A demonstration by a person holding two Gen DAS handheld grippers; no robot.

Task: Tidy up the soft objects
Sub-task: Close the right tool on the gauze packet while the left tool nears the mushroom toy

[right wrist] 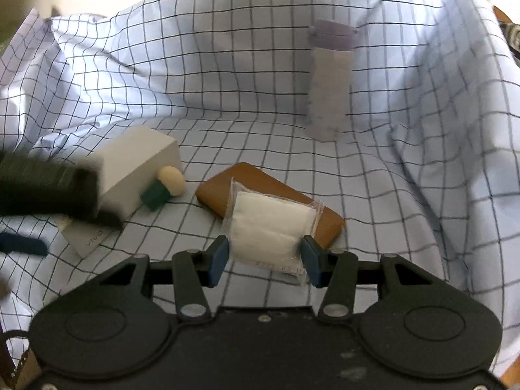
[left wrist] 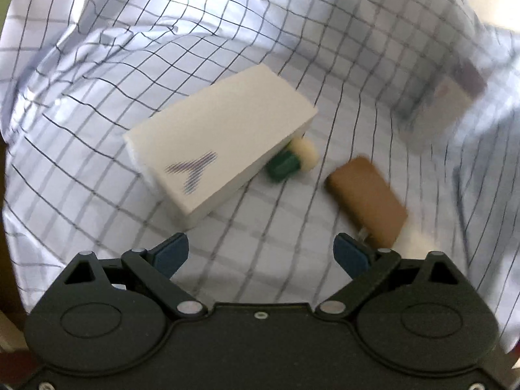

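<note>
**Two wrist views over one checked cloth**

Left wrist: steep downward look, close above the checked cloth [left wrist: 97, 104], white box [left wrist: 221, 143] at centre, brown pad [left wrist: 367, 198] to its right. Right wrist: shallower, lower, facing the rear folds of cloth and an upright bottle [right wrist: 328, 84]. Shared: white box, green-and-cream piece [right wrist: 164, 187], brown pad, bottle blurred at the left view's right edge.

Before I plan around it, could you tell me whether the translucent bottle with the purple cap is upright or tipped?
Upright: the translucent purple-capped bottle stands on the checked cloth, cap uppermost.
</note>
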